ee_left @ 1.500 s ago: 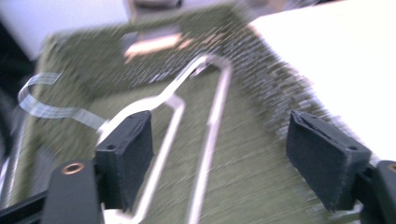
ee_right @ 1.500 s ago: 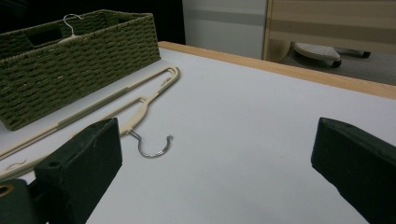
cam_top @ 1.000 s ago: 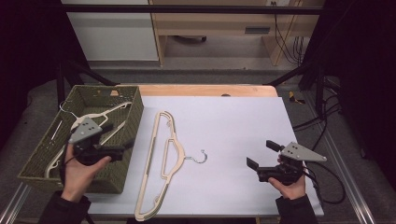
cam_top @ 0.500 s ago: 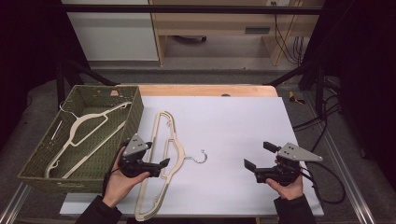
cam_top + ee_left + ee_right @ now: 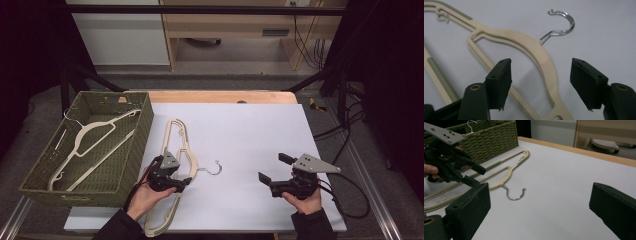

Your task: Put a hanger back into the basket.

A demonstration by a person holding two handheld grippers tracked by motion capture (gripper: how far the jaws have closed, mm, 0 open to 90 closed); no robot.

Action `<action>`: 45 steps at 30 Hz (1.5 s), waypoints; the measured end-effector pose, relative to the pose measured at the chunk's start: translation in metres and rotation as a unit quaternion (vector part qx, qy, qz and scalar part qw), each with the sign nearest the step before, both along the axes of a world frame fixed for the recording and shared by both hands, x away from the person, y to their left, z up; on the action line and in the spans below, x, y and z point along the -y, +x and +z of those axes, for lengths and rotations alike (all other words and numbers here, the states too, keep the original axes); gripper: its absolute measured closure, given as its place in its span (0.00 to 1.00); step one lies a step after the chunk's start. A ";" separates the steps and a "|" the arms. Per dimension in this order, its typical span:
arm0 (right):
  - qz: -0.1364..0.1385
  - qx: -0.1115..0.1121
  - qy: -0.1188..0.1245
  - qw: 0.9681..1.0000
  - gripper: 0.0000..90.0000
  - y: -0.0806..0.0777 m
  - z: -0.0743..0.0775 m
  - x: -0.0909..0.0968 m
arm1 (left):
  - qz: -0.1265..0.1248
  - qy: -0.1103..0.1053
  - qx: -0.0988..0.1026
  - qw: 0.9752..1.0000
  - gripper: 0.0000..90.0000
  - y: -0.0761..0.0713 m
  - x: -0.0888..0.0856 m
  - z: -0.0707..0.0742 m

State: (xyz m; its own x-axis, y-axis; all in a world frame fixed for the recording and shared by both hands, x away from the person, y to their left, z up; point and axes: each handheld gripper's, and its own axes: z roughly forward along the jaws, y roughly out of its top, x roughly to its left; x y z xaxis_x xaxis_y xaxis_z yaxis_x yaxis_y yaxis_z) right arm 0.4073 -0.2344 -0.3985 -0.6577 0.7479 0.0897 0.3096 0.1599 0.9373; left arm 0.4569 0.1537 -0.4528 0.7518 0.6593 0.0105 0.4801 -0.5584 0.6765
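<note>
Left tongs [image 5: 540,85]: closing, pads astride the hanger [image 5: 534,50], not yet pressing.
Right tongs [image 5: 539,212]: open, empty.

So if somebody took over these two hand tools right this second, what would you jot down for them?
Left gripper: low over the hangers on the table, jaws just been closing, astride the neck, pads not yet touching.
Right gripper: open, holds nothing, over bare white table.
Done: one hanger lies in the green basket.
Left: probably grip the table hangers and move them to the basket.
</note>
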 end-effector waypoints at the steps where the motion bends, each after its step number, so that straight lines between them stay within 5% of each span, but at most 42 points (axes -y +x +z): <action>1: 0.001 -0.001 -0.001 1.000 0.04 0.000 -0.001 -0.001 | -0.003 0.001 -0.005 1.000 0.44 0.000 0.001 -0.003; 8: 0.006 -0.006 -0.005 1.000 0.05 0.001 -0.003 -0.004 | -0.011 0.018 -0.030 0.999 0.58 0.002 0.008 -0.014; 17: 0.020 -0.011 -0.010 1.000 0.06 0.006 -0.006 -0.015 | 0.012 0.026 -0.032 0.999 0.67 0.000 0.013 -0.015; 21: 0.038 -0.019 -0.016 0.999 0.06 0.015 -0.008 -0.031 | 0.013 0.030 -0.039 0.999 0.81 -0.001 0.015 -0.013; 33: 0.091 -0.038 -0.029 0.995 0.15 0.061 -0.023 -0.105 | 0.030 0.003 -0.042 0.999 0.84 -0.003 0.012 -0.010; 34: 0.095 -0.039 -0.031 0.994 0.17 0.065 -0.025 -0.109 | 0.027 0.001 -0.033 0.999 0.86 -0.004 0.010 -0.007; 35: 0.099 -0.042 -0.032 0.994 0.18 0.068 -0.027 -0.113 | 0.031 -0.014 -0.021 0.999 1.00 -0.005 0.007 -0.003; 37: 0.103 -0.045 -0.040 0.993 0.21 0.072 -0.031 -0.121 | 0.026 -0.021 -0.033 0.999 1.00 -0.004 0.004 0.001; 41: 0.103 -0.053 -0.052 0.992 0.22 0.080 -0.041 -0.128 | 0.028 -0.010 -0.016 0.999 1.00 -0.004 0.007 -0.003; 45: 0.102 -0.047 -0.075 0.991 0.28 0.083 -0.045 -0.129 | 0.018 -0.005 -0.010 1.000 0.88 -0.005 0.009 -0.003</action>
